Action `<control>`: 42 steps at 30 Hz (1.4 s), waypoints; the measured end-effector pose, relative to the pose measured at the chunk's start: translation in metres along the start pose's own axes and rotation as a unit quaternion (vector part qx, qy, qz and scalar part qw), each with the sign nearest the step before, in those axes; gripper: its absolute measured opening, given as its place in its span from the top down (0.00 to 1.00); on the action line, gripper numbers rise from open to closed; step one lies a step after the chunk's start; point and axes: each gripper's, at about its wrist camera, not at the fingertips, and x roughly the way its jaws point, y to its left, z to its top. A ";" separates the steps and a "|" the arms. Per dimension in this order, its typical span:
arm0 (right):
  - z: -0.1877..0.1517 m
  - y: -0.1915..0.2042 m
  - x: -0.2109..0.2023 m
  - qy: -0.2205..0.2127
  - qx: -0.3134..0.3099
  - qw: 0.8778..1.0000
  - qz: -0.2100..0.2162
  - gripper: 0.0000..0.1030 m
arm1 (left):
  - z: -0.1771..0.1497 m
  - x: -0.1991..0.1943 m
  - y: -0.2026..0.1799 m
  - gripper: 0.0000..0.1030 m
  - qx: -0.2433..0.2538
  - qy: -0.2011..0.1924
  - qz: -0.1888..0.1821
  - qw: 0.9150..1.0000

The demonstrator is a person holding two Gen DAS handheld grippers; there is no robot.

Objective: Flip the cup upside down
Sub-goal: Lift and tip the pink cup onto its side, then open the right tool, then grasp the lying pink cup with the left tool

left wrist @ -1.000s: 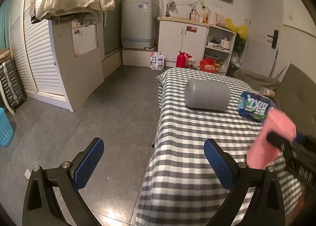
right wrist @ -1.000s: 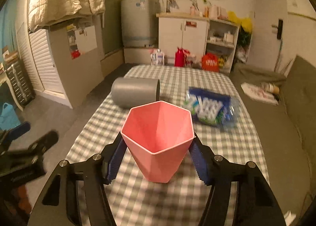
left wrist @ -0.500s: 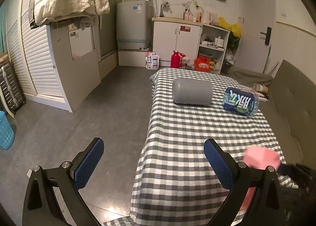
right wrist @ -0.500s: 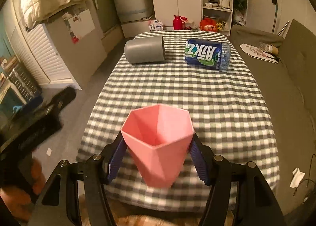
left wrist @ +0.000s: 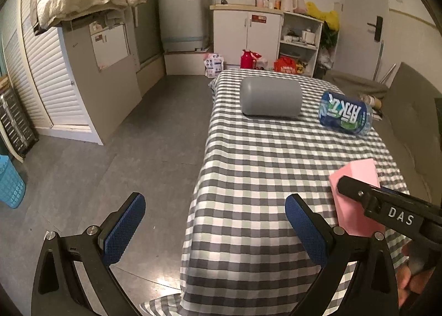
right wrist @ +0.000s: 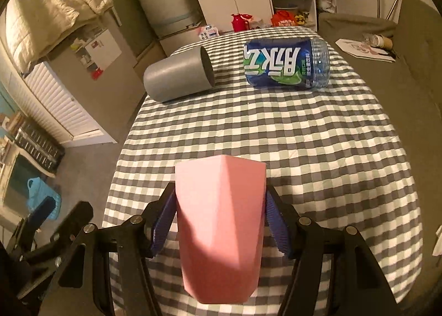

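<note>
Pink cup (right wrist: 219,222); blue textured pads (left wrist: 124,229) on black gripper frames; grey-and-white checked tablecloth (right wrist: 317,156); plain grey cylinder (right wrist: 178,78); blue bottle label (right wrist: 279,64) with white characters, green accents; red jug (left wrist: 245,58); light-blue basket (left wrist: 9,182).

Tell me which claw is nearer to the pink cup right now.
Right. The right claw is clamped on the pink cup above the checkered table. The left claw hangs open beside the table's near corner, apart from the cup.
</note>
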 end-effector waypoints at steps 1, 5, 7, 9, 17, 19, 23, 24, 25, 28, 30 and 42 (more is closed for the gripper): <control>-0.001 -0.001 0.001 0.000 -0.001 1.000 0.005 0.40 | 0.000 -0.001 -0.002 0.00 0.001 -0.001 -0.002 1.000; 0.000 -0.003 -0.011 -0.015 -0.011 1.000 0.006 0.24 | -0.002 -0.008 -0.007 0.00 -0.006 -0.004 -0.003 1.000; 0.000 -0.003 -0.028 -0.036 -0.024 0.999 0.001 0.20 | -0.003 -0.015 -0.010 0.00 -0.010 -0.009 -0.013 1.000; -0.002 -0.006 -0.052 -0.072 -0.041 0.996 -0.006 0.12 | -0.004 -0.021 -0.018 0.00 -0.008 -0.013 -0.028 0.999; -0.042 -0.035 -0.132 -0.200 -0.060 0.973 -0.101 0.12 | -0.013 -0.036 -0.070 0.00 0.003 -0.006 -0.086 0.996; -0.047 -0.046 -0.137 -0.209 -0.048 0.970 -0.114 0.12 | -0.015 -0.036 -0.081 0.00 0.005 -0.001 -0.095 0.995; -0.053 -0.071 -0.139 -0.207 -0.001 0.971 -0.121 0.12 | -0.018 -0.028 -0.097 0.00 0.013 0.014 -0.097 0.995; -0.053 -0.076 -0.138 -0.203 0.010 0.972 -0.118 0.12 | -0.019 -0.025 -0.099 0.00 0.013 0.016 -0.098 0.995; -0.053 -0.081 -0.136 -0.198 0.021 0.973 -0.116 0.12 | -0.020 -0.023 -0.100 0.00 0.013 0.018 -0.098 0.995; -0.051 -0.090 -0.132 -0.192 0.042 0.974 -0.116 0.12 | -0.025 -0.015 -0.104 0.01 0.017 0.023 -0.095 0.995; -0.050 -0.093 -0.129 -0.191 0.049 0.973 -0.117 0.12 | -0.028 -0.011 -0.105 0.01 0.018 0.024 -0.096 0.995; -0.040 -0.085 -0.107 -0.170 0.045 0.978 -0.109 0.12 | -0.031 0.009 -0.099 0.20 0.013 0.053 -0.127 0.990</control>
